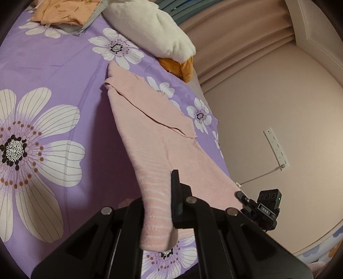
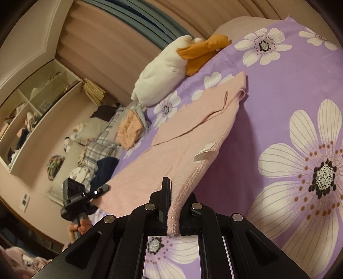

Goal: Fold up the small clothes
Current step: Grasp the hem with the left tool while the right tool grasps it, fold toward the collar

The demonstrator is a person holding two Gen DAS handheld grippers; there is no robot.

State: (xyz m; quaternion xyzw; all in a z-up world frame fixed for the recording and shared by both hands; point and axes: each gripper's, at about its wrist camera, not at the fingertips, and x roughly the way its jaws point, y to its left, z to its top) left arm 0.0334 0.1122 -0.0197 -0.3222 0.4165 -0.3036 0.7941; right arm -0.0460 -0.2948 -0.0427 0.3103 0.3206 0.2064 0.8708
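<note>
- Step: we hold the pink top (image 1: 150, 128) up by its near hem, one corner per tool, mid-fold; far end rests on the bed (image 1: 53, 64).
- Left tool (image 1: 165, 206): clenched on the striped hem corner; cloth bunches between the fingers and hangs below.
- Right tool (image 2: 174, 206): clenched on the ribbed hem edge; white tag (image 2: 204, 151) curls just past it, at 1 o'clock.
- Top runs from both tools toward 12 o'clock; one sleeve looks already folded in across the body.
- Next, we judge: carry both corners forward together toward the collar end and lay the hem down level, keeping tension even so the sleeve fold doesn't slip.
- Room: bare sheet at 9 o'clock in the left view and 3 o'clock in the right.
- Edges: bed edge lies just beside the top in the left view; plush duck (image 1: 150, 28) near the collar end; folded orange pile (image 1: 66, 12) well apart.
</note>
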